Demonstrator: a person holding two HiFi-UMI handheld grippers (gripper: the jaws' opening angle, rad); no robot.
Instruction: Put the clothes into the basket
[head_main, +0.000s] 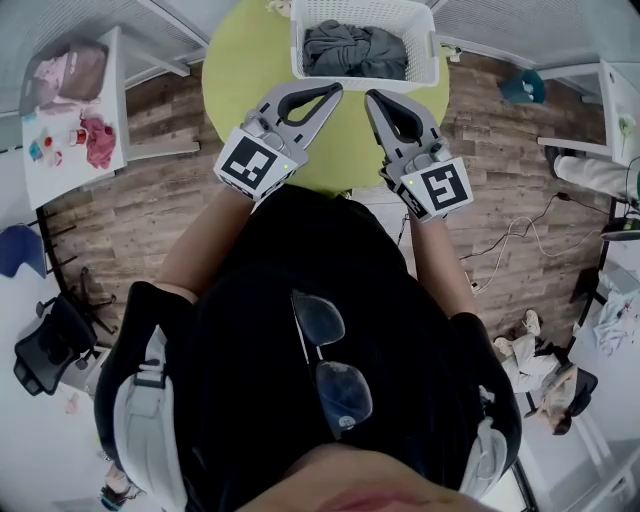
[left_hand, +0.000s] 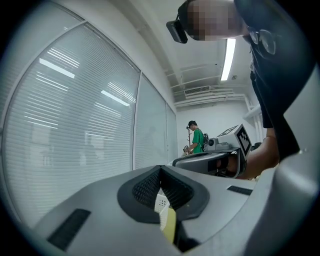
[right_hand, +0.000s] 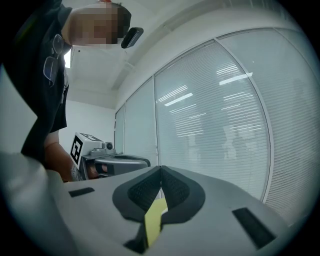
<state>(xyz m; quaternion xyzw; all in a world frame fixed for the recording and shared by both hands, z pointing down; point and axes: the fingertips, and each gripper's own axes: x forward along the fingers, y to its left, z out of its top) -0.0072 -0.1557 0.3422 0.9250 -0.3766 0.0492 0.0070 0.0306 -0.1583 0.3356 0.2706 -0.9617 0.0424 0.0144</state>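
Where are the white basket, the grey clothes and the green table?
white basket (head_main: 424, 50), head view, right side wall
grey clothes (head_main: 350, 50), head view, middle of pile
green table (head_main: 245, 70), head view, bare top beside basket

No word, brand name or number is showing legibly in any view. The only signs are sitting on the cubes of the two handheld tools: a black-and-white square marker (head_main: 250, 163) is facing up on the left gripper (head_main: 333, 90), and a matching marker (head_main: 443, 187) is facing up on the right gripper (head_main: 371, 97). Neither is carrying letters or digits.
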